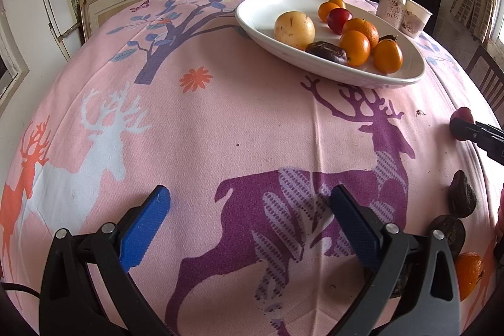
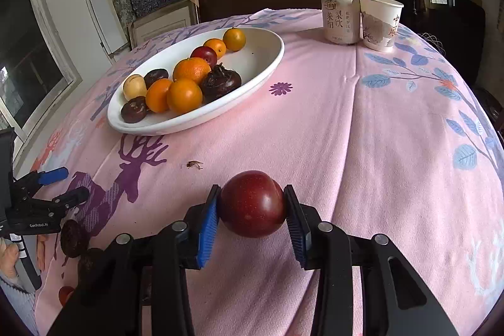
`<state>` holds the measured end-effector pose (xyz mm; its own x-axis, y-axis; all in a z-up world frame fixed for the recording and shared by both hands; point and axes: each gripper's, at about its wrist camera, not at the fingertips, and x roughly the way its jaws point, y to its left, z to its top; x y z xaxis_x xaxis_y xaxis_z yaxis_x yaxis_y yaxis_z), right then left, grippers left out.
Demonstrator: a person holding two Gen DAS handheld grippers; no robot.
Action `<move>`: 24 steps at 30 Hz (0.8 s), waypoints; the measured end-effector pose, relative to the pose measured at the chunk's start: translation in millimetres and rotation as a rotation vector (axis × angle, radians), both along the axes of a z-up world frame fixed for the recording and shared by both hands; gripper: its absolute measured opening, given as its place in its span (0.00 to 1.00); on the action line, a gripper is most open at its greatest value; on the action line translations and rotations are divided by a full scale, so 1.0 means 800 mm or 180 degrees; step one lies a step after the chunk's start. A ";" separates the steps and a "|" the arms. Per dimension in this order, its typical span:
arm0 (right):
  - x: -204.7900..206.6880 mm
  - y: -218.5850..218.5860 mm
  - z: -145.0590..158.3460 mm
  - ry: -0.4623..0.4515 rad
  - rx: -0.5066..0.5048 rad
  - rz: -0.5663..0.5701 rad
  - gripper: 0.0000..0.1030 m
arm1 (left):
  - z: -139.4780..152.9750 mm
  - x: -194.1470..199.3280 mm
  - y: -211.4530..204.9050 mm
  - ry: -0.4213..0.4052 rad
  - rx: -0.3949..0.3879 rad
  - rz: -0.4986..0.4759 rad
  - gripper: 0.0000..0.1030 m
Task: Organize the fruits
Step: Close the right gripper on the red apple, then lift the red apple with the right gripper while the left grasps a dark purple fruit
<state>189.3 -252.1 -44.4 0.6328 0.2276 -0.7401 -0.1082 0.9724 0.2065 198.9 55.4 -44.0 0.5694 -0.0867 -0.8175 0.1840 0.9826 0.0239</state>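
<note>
My right gripper (image 2: 252,188) is shut on a dark red plum (image 2: 252,203), its blue pads pressing both sides just above the pink tablecloth. From the left wrist view the same plum (image 1: 461,118) shows at the far right edge, in the black fingers. A white oval plate (image 2: 274,59) further back holds several oranges, dark brown fruits, a yellow fruit and a red plum. My left gripper (image 1: 250,192) stands open over the purple deer print with nothing between its fingers. The plate (image 1: 252,18) lies ahead of it to the right.
Two dark brown fruits (image 1: 461,194) (image 1: 447,232) and an orange (image 1: 469,274) lie loose on the cloth right of the left gripper. A drink can (image 2: 340,18) and a paper cup (image 2: 379,22) stand at the table's back. A small brown scrap (image 2: 194,164) lies before the plate.
</note>
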 end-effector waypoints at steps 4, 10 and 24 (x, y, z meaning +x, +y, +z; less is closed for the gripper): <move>0.000 -0.003 -0.001 0.0018 0.0048 0.0010 0.40 | 0.002 -0.001 -0.002 0.0032 0.0045 -0.0034 0.96; -0.003 -0.007 -0.003 0.0031 0.0098 0.0070 0.40 | 0.030 -0.039 -0.007 -0.0303 -0.0142 -0.0194 0.96; -0.003 -0.007 -0.004 0.0031 0.0079 0.0070 0.40 | 0.000 -0.073 -0.057 0.0061 -0.0007 -0.0814 0.96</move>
<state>187.2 -257.6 -47.3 0.6202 0.2597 -0.7402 -0.1273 0.9644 0.2317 140.4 10.0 -44.3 0.5129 -0.2278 -0.8277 0.4271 0.9041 0.0159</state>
